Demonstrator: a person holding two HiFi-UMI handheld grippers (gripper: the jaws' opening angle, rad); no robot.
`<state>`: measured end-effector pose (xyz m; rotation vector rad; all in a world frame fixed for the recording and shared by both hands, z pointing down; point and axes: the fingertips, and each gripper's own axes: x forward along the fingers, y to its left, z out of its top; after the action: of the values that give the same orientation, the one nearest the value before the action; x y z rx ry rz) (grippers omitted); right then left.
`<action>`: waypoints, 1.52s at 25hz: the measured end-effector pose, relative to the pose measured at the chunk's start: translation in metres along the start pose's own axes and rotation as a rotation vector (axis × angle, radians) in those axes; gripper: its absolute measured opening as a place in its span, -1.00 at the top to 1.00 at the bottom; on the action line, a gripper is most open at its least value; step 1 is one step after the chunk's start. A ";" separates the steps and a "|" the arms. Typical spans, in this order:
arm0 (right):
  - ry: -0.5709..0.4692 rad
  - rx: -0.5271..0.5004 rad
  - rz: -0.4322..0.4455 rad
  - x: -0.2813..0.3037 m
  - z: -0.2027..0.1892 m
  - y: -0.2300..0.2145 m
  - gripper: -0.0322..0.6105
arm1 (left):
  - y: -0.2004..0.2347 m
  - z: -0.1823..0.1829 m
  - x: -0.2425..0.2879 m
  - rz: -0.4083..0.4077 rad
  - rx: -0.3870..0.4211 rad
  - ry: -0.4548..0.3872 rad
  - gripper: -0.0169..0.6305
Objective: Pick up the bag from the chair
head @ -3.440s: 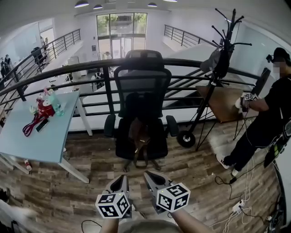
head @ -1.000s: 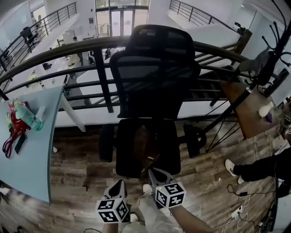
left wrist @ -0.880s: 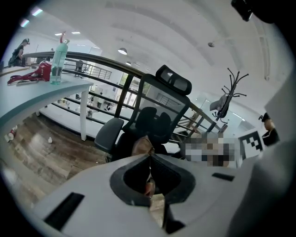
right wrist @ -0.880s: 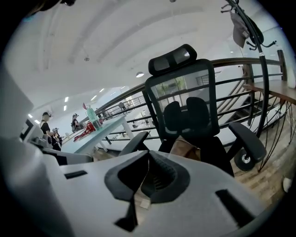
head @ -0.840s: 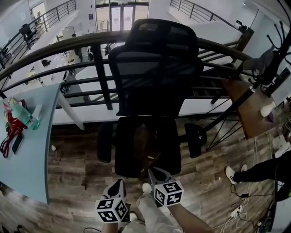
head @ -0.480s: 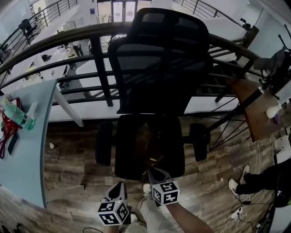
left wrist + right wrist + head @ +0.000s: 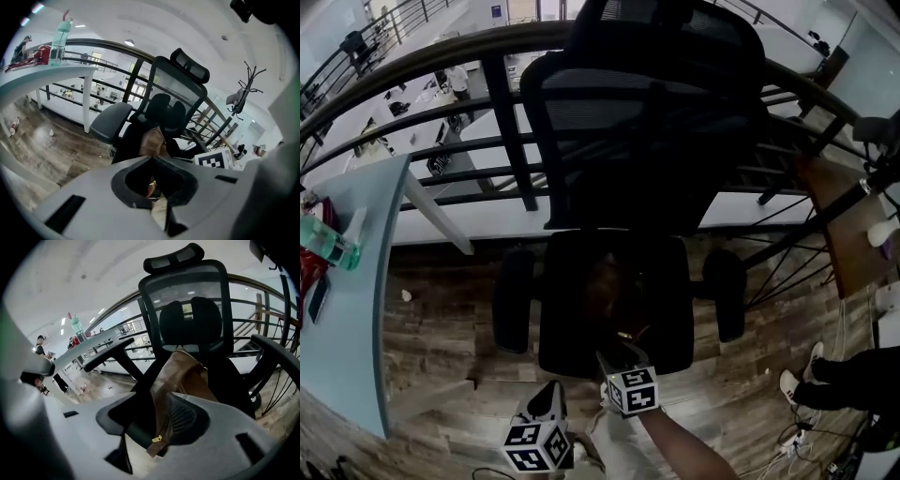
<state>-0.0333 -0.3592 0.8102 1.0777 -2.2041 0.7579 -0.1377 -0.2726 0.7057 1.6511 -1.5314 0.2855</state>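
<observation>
The bag (image 7: 605,286) lies on the seat of the chair (image 7: 567,319), slumped toward the backrest. Its long axis runs 12 to 6 in the head view, and its near end sits at the seat's front edge. In the right gripper view the bag (image 7: 185,373) rises straight ahead at 12 o'clock. A narrow brown end with a brass zip pull (image 7: 157,438) comes down into the gap of my jaws.

My right gripper (image 7: 617,356) is the nearer one, just at that end. Its jaws stand apart: I see dark seat between the left jaw and the brown strip, so I judge nothing is clamped yet. The strip sits closer to the right jaw, a little off centre toward 1 o'clock.

My left gripper (image 7: 548,401) hangs back at about 7 o'clock from the right one, off the seat and over the floor. In its own view the tips of the left gripper (image 7: 151,158) meet, so it is closed and holds nothing. From there the bag (image 7: 152,142) is at 12 o'clock, well apart.

As I read it, the move turns on the right side. I would push on along 12 o'clock, keeping the jaws straddling the bag's end, then close. The pale worktop (image 7: 347,309) is out at 9 o'clock and plays no part.
</observation>
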 end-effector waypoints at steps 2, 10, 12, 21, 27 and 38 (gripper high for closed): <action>0.025 -0.013 -0.003 0.013 -0.009 -0.004 0.33 | 0.002 -0.003 0.006 0.005 -0.005 0.007 0.94; 0.111 -0.073 -0.047 0.059 -0.036 -0.024 0.25 | 0.013 -0.008 0.025 0.021 -0.037 0.023 0.94; 0.119 -0.088 -0.055 0.066 -0.039 -0.027 0.24 | 0.015 -0.009 0.029 0.024 -0.042 0.028 0.94; 0.175 -0.138 -0.114 0.091 -0.053 -0.041 0.24 | 0.017 -0.013 0.036 0.027 -0.056 0.036 0.94; 0.178 -0.096 -0.156 0.084 -0.050 -0.048 0.58 | 0.021 -0.012 0.031 0.030 -0.060 0.030 0.94; 0.098 0.065 -0.163 0.034 -0.023 -0.048 0.84 | -0.005 0.012 -0.004 0.016 -0.053 0.017 0.94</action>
<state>-0.0065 -0.3854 0.8607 1.2091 -1.9950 0.7975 -0.1384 -0.2782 0.6939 1.5921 -1.5273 0.2653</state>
